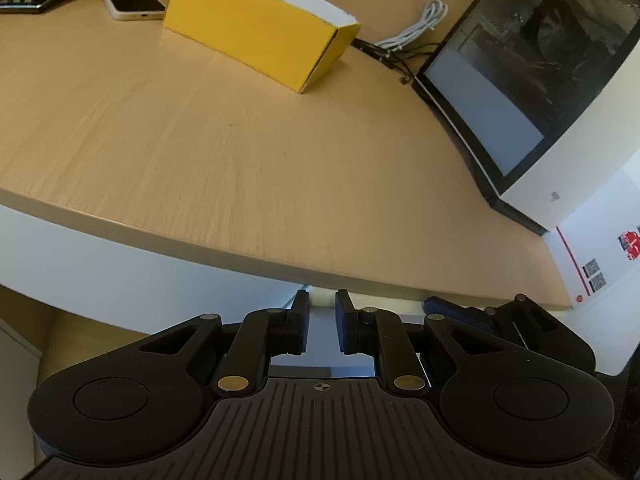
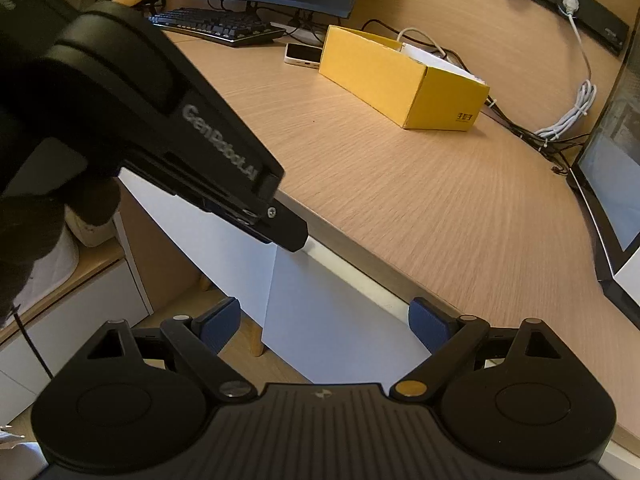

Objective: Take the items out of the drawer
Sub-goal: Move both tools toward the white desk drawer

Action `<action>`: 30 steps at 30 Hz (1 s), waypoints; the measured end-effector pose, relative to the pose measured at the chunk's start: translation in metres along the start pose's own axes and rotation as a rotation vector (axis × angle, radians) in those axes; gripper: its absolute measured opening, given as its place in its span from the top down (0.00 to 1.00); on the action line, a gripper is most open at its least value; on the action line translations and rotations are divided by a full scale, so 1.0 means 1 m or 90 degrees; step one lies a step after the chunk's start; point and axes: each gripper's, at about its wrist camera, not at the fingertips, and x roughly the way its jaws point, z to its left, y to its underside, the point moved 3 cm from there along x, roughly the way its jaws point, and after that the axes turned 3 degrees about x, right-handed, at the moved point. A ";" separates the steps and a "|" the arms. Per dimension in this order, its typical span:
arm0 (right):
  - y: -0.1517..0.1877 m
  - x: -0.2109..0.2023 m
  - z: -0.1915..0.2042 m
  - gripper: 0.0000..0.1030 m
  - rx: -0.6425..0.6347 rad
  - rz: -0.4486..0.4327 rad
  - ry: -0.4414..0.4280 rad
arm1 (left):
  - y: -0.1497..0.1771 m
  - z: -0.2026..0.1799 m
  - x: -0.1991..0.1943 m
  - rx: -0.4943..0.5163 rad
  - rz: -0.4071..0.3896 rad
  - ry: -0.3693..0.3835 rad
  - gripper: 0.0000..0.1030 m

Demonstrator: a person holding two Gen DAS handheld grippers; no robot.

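Left claw (image 1: 322,300) sits at the front edge of the surface (image 1: 240,160), tips poked in just under the lip at the top of the white drawer front (image 2: 328,320). Its jaws are nearly together with a narrow gap. I can't tell whether the pads actually pinch the panel's top edge. In the right wrist view the tip is against the seam between the surface edge and the drawer front.

Right claw (image 2: 326,312) has its jaws spread wide with nothing between them. It is just right of the left one, before the same front edge and angled down at the drawer front.

Drawer interior and any items are not visible.

Yellow box (image 2: 384,76) is toward the back of the surface, top open, with something white inside. Phone (image 2: 303,56) lies flat just beside the box's far end, and the keyboard (image 2: 216,26) is behind it at the back left. White cable bundle (image 2: 576,112) is at the back right. White case with dark panel (image 1: 540,80) stands along the right edge.
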 end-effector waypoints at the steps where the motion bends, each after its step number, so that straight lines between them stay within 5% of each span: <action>1: 0.000 0.000 0.000 0.10 0.000 0.000 -0.001 | -0.001 0.001 0.002 -0.006 0.003 0.003 0.84; 10: -0.001 0.002 -0.001 0.05 0.003 0.006 -0.017 | -0.004 -0.009 0.005 0.041 0.023 -0.020 0.79; 30: -0.008 0.003 -0.001 0.03 0.028 0.014 -0.058 | -0.001 -0.006 0.002 0.046 0.028 0.010 0.79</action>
